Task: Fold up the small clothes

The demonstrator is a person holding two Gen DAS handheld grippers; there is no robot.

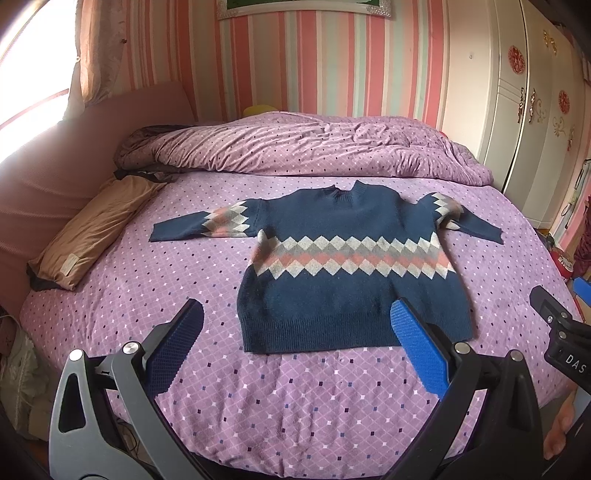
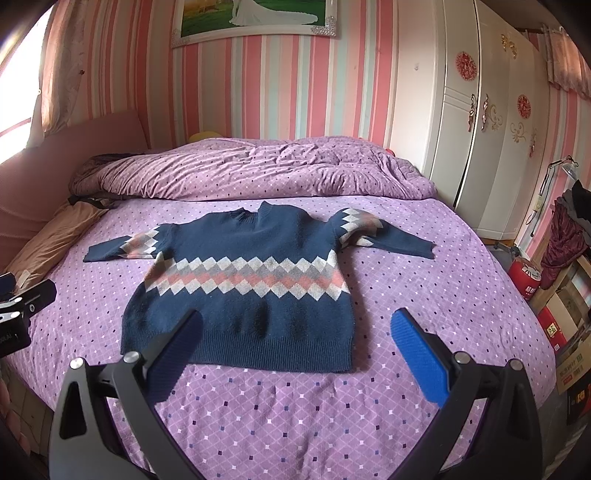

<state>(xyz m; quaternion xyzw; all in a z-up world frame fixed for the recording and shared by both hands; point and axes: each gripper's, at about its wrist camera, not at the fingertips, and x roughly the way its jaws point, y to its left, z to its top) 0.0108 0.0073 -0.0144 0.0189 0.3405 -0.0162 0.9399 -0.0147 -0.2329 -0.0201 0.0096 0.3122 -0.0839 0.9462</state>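
The navy sweater point(image 1: 351, 266) with its band of white, grey and pink diamonds lies flat on the bed point(image 1: 147, 295), front up, both sleeves spread sideways and the collar pointing away from both tools. The left hand-held gripper point(image 1: 295, 325) hovers above the bedspread just short of the hem, its fingers spread wide and holding nothing; its right-side blue pad point(image 1: 417, 350) overlaps the hem's lower right corner in the picture, while its left-side pad point(image 1: 177, 350) sits over bare bedspread. The right hand-held gripper point(image 2: 295, 332) is likewise spread and empty, its left-side pad point(image 2: 177, 354) over the hem's lower left part and its right-side pad point(image 2: 417, 358) beyond the sweater's right edge. The left wrist view alone shows a tan pillow point(image 1: 92, 236) far left of the sweater in full, the other tool's black body at its right edge and a bit of the person's hand point(image 1: 557, 432). The right wrist view alone shows a framed picture point(image 2: 255, 18) on the striped wall, a red canister point(image 2: 526, 282) and stacked boxes point(image 2: 565, 332) to the right. Beyond the sweater a bunched purple quilt point(image 2: 258, 170) crosses the bed; a white wardrobe point(image 2: 480, 110) stands far right.
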